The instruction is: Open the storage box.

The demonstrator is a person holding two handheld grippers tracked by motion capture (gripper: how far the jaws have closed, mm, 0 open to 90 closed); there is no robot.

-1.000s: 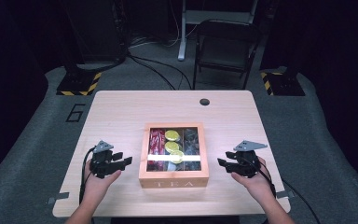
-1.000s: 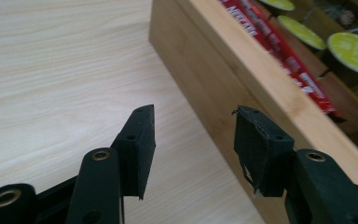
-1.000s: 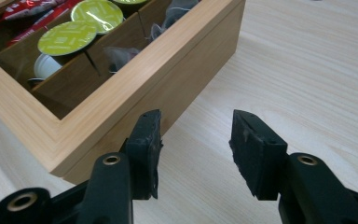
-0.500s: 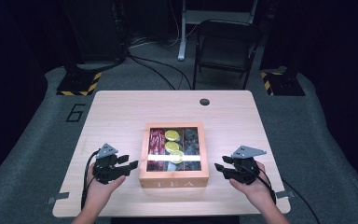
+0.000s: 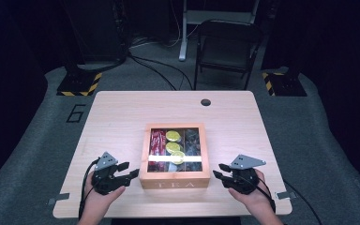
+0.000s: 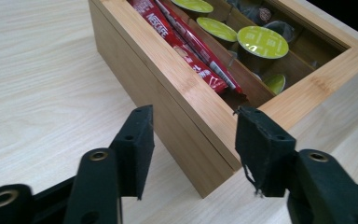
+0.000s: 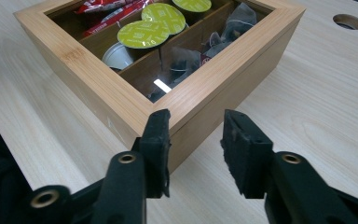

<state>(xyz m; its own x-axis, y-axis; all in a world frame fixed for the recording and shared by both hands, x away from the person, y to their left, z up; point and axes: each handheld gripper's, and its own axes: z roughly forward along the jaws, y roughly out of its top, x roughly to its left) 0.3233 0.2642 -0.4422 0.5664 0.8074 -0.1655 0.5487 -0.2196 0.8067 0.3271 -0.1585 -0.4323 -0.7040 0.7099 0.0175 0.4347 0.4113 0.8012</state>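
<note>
A wooden tea box point(image 5: 174, 179) with a glass-window lid sits shut at the table's near middle. It holds red coffee sticks point(image 6: 186, 44), green-topped capsules point(image 6: 262, 41) and dark tea bags point(image 7: 237, 18). My left gripper point(image 5: 130, 172) rests open just left of the box's near-left corner, its jaws pointing at it. In the left gripper view that corner of the box point(image 6: 177, 88) lies between and beyond the open left gripper point(image 6: 193, 126). My right gripper point(image 5: 219, 171) stands open beside the near-right corner. That corner of the box point(image 7: 88, 70) lies just ahead of the right gripper point(image 7: 195, 122).
The light wooden table point(image 5: 122, 117) has a round cable hole point(image 5: 206, 101) at its far side. A dark folding chair point(image 5: 227, 44) stands beyond the table. Both hands lie close to the table's near edge.
Both grippers have drawn back toward the near edge and slightly inward, closing on the box's two front corners. The box has not moved.
</note>
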